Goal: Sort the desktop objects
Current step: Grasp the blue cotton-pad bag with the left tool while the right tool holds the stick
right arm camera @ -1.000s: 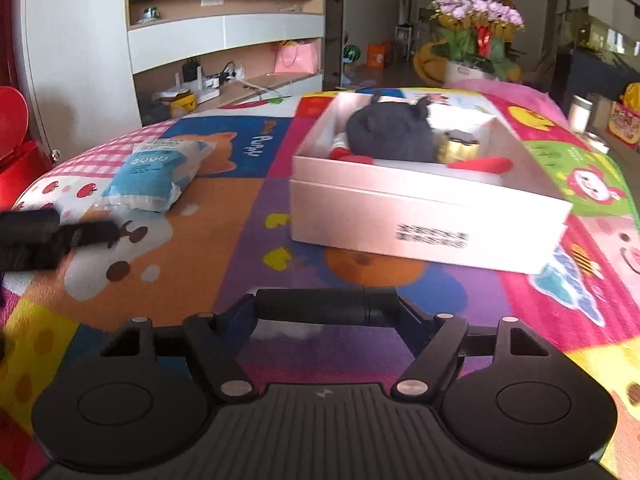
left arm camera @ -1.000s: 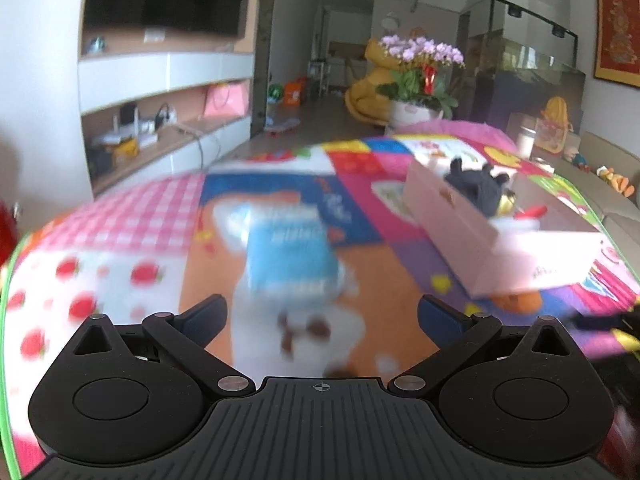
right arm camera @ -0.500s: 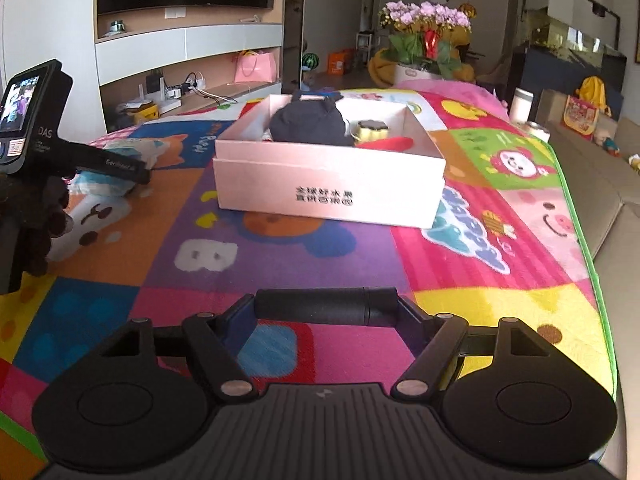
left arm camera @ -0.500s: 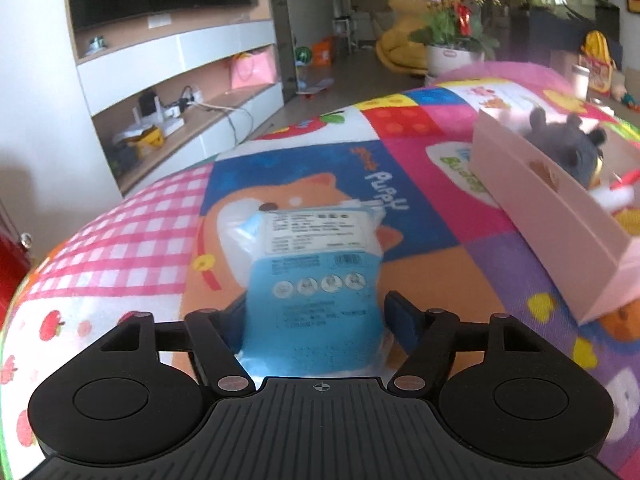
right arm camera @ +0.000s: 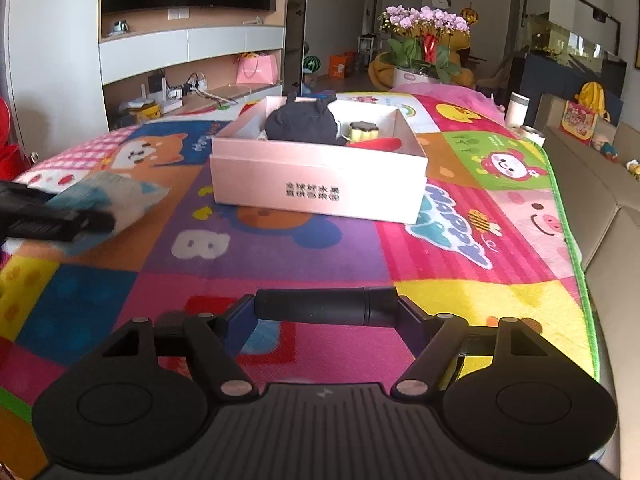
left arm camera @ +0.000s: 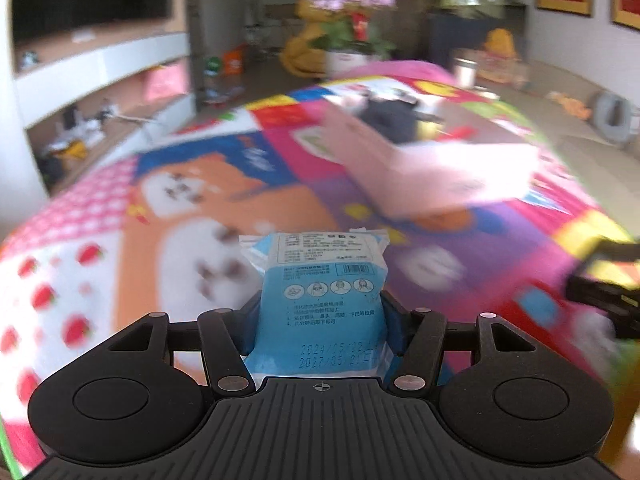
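Note:
My left gripper is shut on a blue and white mask packet and holds it above the colourful play mat; it also shows in the right wrist view at the left. My right gripper is shut on a black cylinder held crosswise over the mat's near part. A pink open box stands mid-mat, blurred in the left wrist view. It holds a black plush toy, a small yellow and brown item and a red item.
The play mat covers the surface; its green edge runs along the right beside a beige sofa. A potted orchid stands beyond the far end. A TV shelf unit is at the far left.
My left gripper has shut on the packet, lifted it off the mat and swung right toward the box. My right gripper has kept hold of the cylinder and drawn back slightly.

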Available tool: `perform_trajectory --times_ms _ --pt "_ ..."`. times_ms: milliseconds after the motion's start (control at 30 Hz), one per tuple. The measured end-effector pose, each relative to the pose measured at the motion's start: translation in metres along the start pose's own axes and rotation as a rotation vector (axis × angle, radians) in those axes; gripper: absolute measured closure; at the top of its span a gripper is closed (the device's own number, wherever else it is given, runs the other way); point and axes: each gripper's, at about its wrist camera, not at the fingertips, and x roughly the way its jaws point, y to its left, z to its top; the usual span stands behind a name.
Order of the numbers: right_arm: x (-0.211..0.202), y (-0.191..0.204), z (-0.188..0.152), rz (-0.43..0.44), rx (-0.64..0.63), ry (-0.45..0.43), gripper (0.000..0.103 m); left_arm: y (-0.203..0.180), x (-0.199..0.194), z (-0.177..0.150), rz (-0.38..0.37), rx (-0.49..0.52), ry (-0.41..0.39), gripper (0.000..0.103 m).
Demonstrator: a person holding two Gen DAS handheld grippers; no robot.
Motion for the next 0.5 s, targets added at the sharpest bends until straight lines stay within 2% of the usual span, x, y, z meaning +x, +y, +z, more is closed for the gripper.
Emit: perform_trajectory --times_ms 200,300,433,500 --pt "0.003 0.001 -0.009 -0.006 -0.005 0.027 0.029 -0.024 -0.008 -0.019 -0.066 0.016 0.019 0.035" --pt "0.004 0.002 -0.010 -0.008 -0.001 0.030 0.029 -0.026 -0.002 -0.020 -0.069 0.016 0.029 0.034" --pt "0.004 0.001 -0.012 -0.014 0.005 0.033 0.029 -0.029 -0.003 -0.019 -0.064 0.031 0.021 0.043" --pt "0.001 0.000 -0.013 -0.012 0.006 0.031 0.029 -0.034 -0.006 -0.017 -0.083 0.058 0.008 0.045"
